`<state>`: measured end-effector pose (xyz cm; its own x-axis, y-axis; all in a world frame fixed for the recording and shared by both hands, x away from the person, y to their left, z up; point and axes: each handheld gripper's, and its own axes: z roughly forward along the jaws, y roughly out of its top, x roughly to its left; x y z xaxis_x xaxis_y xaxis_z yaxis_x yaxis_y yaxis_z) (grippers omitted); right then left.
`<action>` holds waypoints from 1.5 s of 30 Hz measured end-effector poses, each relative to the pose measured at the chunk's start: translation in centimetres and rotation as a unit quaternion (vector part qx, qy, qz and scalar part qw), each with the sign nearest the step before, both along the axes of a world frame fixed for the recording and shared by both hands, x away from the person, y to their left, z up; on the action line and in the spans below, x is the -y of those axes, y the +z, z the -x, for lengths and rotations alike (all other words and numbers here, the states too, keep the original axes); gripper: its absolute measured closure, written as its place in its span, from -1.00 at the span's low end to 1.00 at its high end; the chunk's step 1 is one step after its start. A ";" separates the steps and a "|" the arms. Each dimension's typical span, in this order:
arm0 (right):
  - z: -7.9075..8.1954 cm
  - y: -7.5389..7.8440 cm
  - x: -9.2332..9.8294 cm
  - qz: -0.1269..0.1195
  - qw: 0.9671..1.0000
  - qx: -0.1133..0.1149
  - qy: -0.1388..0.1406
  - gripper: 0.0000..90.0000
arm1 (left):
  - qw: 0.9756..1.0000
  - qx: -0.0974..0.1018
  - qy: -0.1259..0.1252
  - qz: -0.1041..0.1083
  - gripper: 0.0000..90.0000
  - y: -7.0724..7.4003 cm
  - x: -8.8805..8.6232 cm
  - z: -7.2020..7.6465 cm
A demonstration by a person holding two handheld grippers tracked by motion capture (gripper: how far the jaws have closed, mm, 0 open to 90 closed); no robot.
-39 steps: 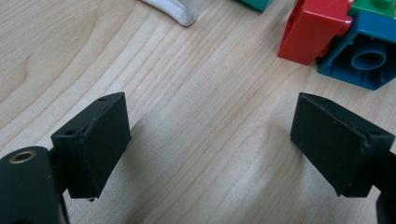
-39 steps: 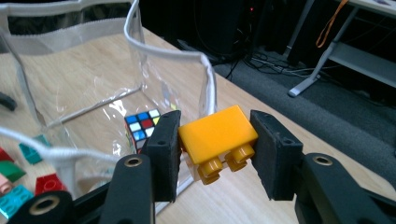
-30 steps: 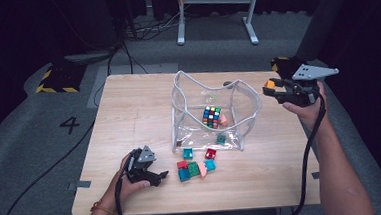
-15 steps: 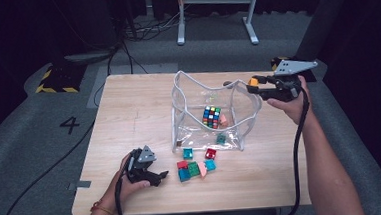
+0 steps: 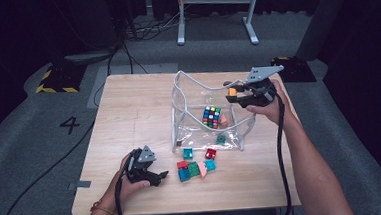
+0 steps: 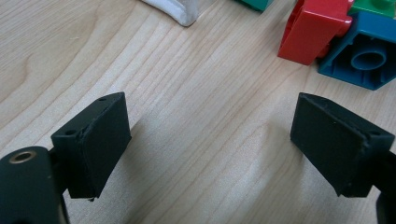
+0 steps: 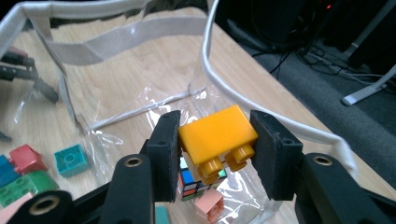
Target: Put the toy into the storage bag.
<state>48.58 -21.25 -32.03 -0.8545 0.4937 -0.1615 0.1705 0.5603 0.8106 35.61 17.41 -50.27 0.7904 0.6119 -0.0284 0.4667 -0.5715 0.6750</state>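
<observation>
My right gripper point(image 7: 215, 149) is shut on an orange building brick point(image 7: 217, 137), its two studs facing the camera. In the high view that gripper point(image 5: 232, 94) holds the orange brick point(image 5: 232, 91) over the right rim of a clear plastic bag point(image 5: 196, 132) with white trim. Inside the bag lie a colour-tiled puzzle cube point(image 5: 211, 116), a pink brick point(image 5: 223, 120) and a teal one point(image 5: 221, 138). My left gripper point(image 5: 158, 177) rests on the table near the front left, open, with bare wood between its jaws point(image 6: 210, 144).
Loose bricks lie in front of the bag: a red one point(image 5: 211, 153), a teal one point(image 5: 187, 153) and a red, green, blue and pink cluster point(image 5: 191, 169). The left gripper view has a red brick point(image 6: 313, 30) and a blue one point(image 6: 364, 56) just ahead. The wooden table point(image 5: 129, 116) is bare at the left.
My right gripper has carried the orange brick leftward from beyond the bag's right side to over its right rim. The left gripper has stayed in place.
</observation>
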 end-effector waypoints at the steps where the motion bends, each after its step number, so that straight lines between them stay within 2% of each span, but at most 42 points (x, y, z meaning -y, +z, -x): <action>1: -0.1 -0.1 -0.3 0.007 1.000 -0.004 0.002 0.23 | 1.000 0.000 0.000 0.000 -0.73 0.0 0.0 0.0; 6: -0.8 -0.4 -1.5 0.062 0.998 -0.015 0.019 0.23 | 1.000 0.000 0.000 0.000 -0.73 0.0 0.0 0.0; 10: -1.3 -0.6 -2.5 0.106 0.994 -0.025 0.021 0.23 | 1.000 0.000 0.000 0.000 -0.73 0.0 0.0 0.0; 13: -1.8 -0.6 -3.1 0.125 0.992 -0.028 0.017 0.23 | 1.000 0.000 0.000 0.000 -0.73 0.0 0.0 0.0; 15: -2.2 -0.7 -3.4 0.145 0.989 -0.029 0.020 0.23 | 1.000 0.000 0.000 0.000 -0.73 0.0 0.0 0.0; 16: -2.4 -0.7 -3.5 0.156 0.987 -0.021 0.020 0.23 | 1.000 0.000 0.000 0.000 -0.73 0.0 0.0 0.0; 18: -2.6 -0.9 -3.8 0.166 0.985 -0.032 0.020 0.23 | 1.000 0.000 0.000 0.000 -0.73 0.0 0.0 0.0; 21: -3.0 -1.2 -4.0 0.193 0.980 -0.044 0.018 0.23 | 1.000 0.000 0.000 0.000 -0.73 0.0 0.0 0.0; 24: -3.6 -1.5 -3.8 0.209 0.976 -0.057 0.016 0.23 | 1.000 0.000 0.000 0.001 -0.73 0.0 0.0 0.0; 28: -4.2 -2.0 -3.5 0.239 0.968 -0.074 0.019 0.23 | 1.000 0.000 0.000 0.000 -0.73 0.0 0.0 0.0; 29: -4.3 -2.1 -3.4 0.249 0.965 -0.080 0.013 0.23 | 1.000 0.000 0.000 0.000 -0.73 0.0 0.0 0.0; 30: -4.4 -2.2 -3.2 0.254 0.964 -0.080 0.017 0.23 | 1.000 0.000 0.000 0.000 -0.73 0.0 0.0 0.0; 33: -4.5 -2.3 -2.4 0.275 0.957 -0.090 0.011 0.22 | 1.000 0.000 0.000 0.000 -0.73 0.0 0.0 0.0; 34: -4.4 -2.2 -2.2 0.278 0.956 -0.094 0.012 0.22 | 1.000 0.000 0.000 0.000 -0.73 0.0 0.0 0.0; 38: -4.2 -2.1 -1.6 0.284 0.954 -0.096 0.012 0.22 | 1.000 0.000 0.000 -0.001 -0.73 0.0 0.0 0.0; 39: -4.1 -2.0 -1.4 0.281 0.955 -0.094 0.011 0.22 | 1.000 0.000 0.000 0.000 -0.73 0.0 0.0 0.0; 45: -3.3 -1.6 -0.6 0.238 0.968 -0.079 0.013 0.12 | 1.000 0.000 0.000 0.000 -0.73 0.0 0.0 0.0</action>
